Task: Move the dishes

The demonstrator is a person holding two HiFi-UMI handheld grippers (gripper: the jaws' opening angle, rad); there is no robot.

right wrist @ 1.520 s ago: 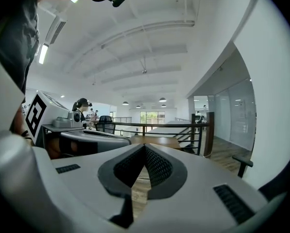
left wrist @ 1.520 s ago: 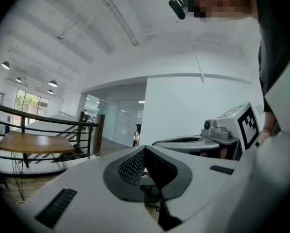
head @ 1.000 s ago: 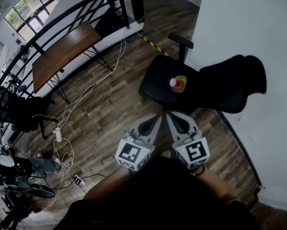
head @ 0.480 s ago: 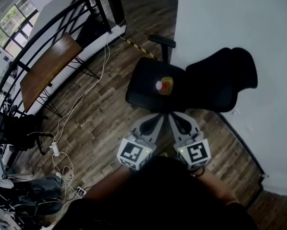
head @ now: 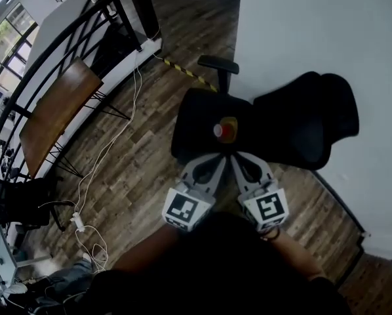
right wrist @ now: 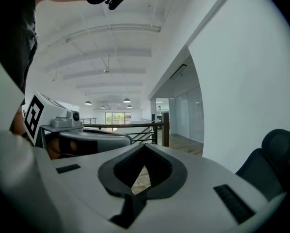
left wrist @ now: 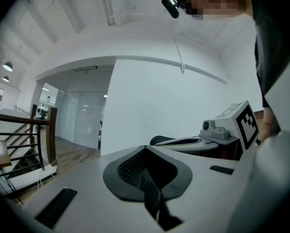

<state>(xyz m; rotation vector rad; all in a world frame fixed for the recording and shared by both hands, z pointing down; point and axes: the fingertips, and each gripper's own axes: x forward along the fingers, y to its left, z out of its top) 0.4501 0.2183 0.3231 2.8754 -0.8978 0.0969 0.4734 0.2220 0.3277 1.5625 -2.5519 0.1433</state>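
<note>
Closely side by side, the left tongs (head: 214, 159) and right tongs (head: 236, 157) are held out from the person's body, both angled forward and down with their tips leaning toward each other. Each one's jaws are closed tip to tip with nothing between them, as the left gripper view (left wrist: 146, 148) and right gripper view (right wrist: 145, 146) show. Each carries a marker cube, the left cube (head: 185, 209) and the right cube (head: 269, 207), printed with black-and-white square patterns rather than letters. Just ahead of both tips, a small yellowish dish (head: 230, 125) with a red cup (head: 221, 132) on it sits on the seat of a black office chair (head: 196, 120).
</note>
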